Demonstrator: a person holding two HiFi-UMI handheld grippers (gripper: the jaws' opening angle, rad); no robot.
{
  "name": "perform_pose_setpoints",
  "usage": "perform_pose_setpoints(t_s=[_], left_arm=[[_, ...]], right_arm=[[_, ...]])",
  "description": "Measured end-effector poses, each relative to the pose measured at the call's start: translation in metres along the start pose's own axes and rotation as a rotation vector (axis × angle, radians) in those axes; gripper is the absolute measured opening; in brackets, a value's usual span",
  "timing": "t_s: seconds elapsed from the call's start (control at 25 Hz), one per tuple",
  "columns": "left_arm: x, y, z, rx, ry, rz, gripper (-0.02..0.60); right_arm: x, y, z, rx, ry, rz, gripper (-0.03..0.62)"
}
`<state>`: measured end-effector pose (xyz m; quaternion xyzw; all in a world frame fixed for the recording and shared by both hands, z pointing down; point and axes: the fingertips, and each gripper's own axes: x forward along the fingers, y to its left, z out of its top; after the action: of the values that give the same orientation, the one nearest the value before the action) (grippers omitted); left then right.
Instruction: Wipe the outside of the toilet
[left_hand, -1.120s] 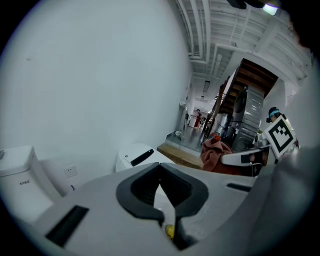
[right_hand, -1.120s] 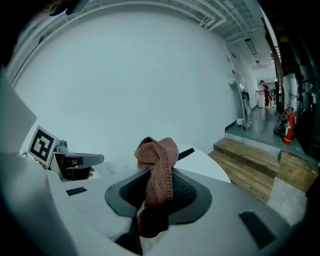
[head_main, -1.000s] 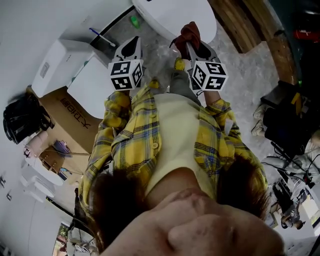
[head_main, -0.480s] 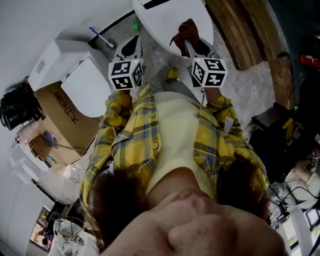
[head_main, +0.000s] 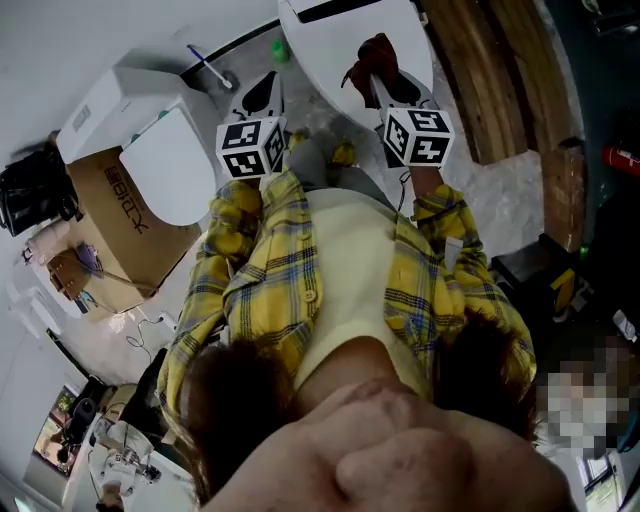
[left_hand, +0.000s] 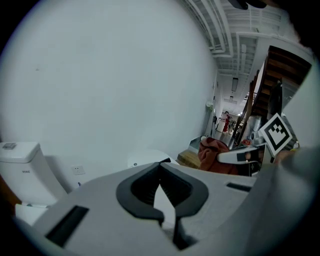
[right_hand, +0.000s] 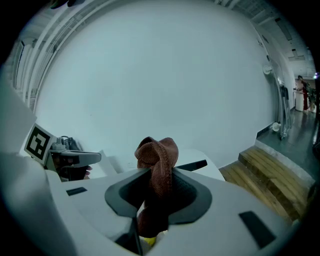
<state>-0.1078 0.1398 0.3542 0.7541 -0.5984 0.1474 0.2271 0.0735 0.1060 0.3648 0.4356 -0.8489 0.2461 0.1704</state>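
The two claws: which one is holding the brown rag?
The right claw, shut on the brown rag, which bunches up above its tips. The left claw is shut with nothing between its jaws.

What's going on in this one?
A person in a yellow plaid shirt stands facing a white toilet with a tool in each hand. The right tool is clamped on a bunched brown cloth, held up over the toilet's top. Whether the cloth touches it can't be told. The left tool is shut with nothing in it, off to the left.
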Motion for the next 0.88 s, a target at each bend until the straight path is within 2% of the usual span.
perform_pose_setpoints(t_s=[0.4, 0.88], left_arm=[[0.05, 0.043, 0.018, -0.061, -0.013, 0.03, 0.008], [0.109, 0.102, 0.017, -0.123, 0.053, 0.056, 0.008]], right_arm=[[0.067, 0.0, 0.028, -0.053, 0.059, 0.021, 0.118], [0.169, 0.004, 0.036, -0.108, 0.176, 0.065, 0.118]])
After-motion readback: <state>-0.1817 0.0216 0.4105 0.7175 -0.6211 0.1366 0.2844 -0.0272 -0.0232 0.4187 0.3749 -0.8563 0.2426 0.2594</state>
